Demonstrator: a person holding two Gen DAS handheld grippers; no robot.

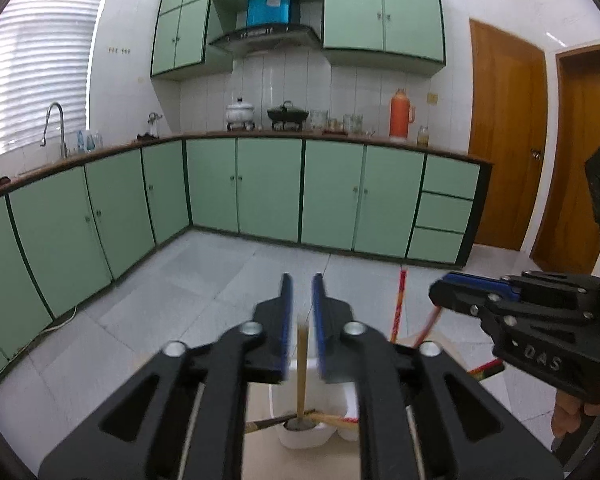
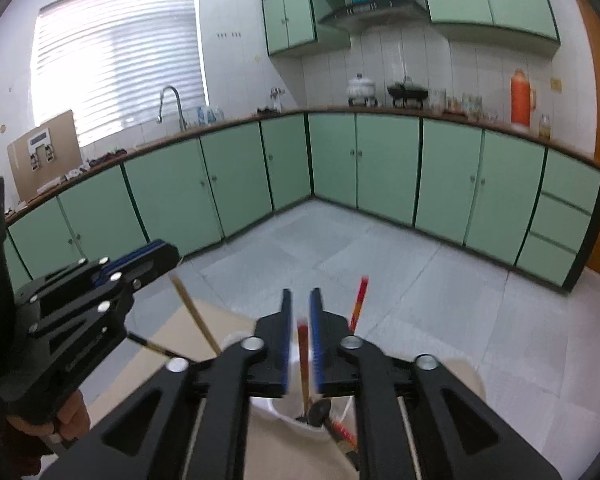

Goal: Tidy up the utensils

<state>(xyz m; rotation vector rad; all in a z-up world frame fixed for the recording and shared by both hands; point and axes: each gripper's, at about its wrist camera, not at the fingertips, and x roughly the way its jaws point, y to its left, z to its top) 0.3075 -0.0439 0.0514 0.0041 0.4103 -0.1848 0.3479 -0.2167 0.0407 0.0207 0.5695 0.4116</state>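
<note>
My left gripper [image 1: 302,280] hangs over a white utensil holder [image 1: 300,442] on a tan table. Its blue pads stand slightly apart, open, with a tan chopstick [image 1: 302,360] upright between them and a gap on both sides. The stick's lower end rests in the holder. My right gripper [image 2: 300,294] is over the same white holder [image 2: 278,410], open, with a red chopstick [image 2: 303,360] loose between its pads. Another red chopstick [image 2: 360,300] leans out of the holder. Each view shows the other gripper: the right gripper [image 1: 444,288] and the left gripper [image 2: 168,252].
A dark chopstick [image 1: 268,424] pokes out of the holder to the left. The tan table [image 1: 260,452] ends just beyond the holder, with grey tiled floor [image 1: 220,280] past it. Green cabinets [image 1: 268,188] line the far walls. A hand [image 2: 72,412] holds the left gripper.
</note>
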